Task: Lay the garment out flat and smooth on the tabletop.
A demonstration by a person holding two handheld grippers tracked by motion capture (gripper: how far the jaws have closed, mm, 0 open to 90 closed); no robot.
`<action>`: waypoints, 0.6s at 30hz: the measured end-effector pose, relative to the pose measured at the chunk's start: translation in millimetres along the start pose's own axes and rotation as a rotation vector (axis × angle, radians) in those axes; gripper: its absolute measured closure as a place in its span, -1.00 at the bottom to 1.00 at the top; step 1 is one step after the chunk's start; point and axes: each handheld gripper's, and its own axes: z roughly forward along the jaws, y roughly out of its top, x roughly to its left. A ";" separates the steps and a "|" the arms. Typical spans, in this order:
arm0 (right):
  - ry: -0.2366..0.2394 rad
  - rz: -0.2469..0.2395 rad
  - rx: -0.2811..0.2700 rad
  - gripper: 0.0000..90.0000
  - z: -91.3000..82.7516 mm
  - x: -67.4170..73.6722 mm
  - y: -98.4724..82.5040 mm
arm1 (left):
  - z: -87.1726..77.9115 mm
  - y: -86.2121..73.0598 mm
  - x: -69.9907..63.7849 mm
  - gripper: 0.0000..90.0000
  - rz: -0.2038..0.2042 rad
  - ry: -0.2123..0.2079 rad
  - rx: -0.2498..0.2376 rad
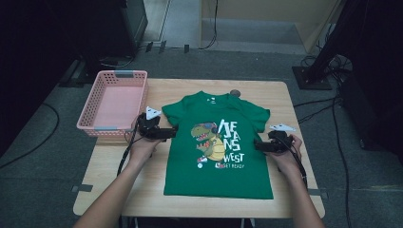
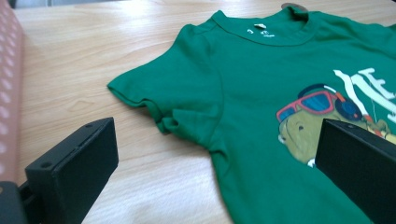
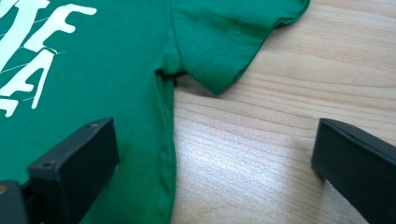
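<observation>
Green T-shirt (image 1: 216, 147) lay flat mid-table.
The left gripper (image 1: 164, 132) at its left sleeve and the right gripper (image 1: 260, 145) at its right edge both gaped wide, holding nothing.

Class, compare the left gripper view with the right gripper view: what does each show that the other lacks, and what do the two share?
Left gripper view alone: the shirt's neckline, a dinosaur print in sunglasses and the pink basket at the edge. Right gripper view alone: the shirt's side seam running down to the tabletop. Both share the green T-shirt, a short sleeve, white lettering, pale wood, and open black tongs with nothing between them.
</observation>
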 end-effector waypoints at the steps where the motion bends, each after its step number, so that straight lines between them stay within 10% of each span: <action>1: 0.003 -0.001 0.002 -1.00 0.1 0.0 0.0 | -2.9 -1.2 0.3 -1.00 0.001 0.000 -0.001; 18: 0.007 -0.003 0.003 -1.00 -0.1 -0.4 0.0 | -37.2 -29.6 0.2 -1.00 0.034 -0.007 -0.004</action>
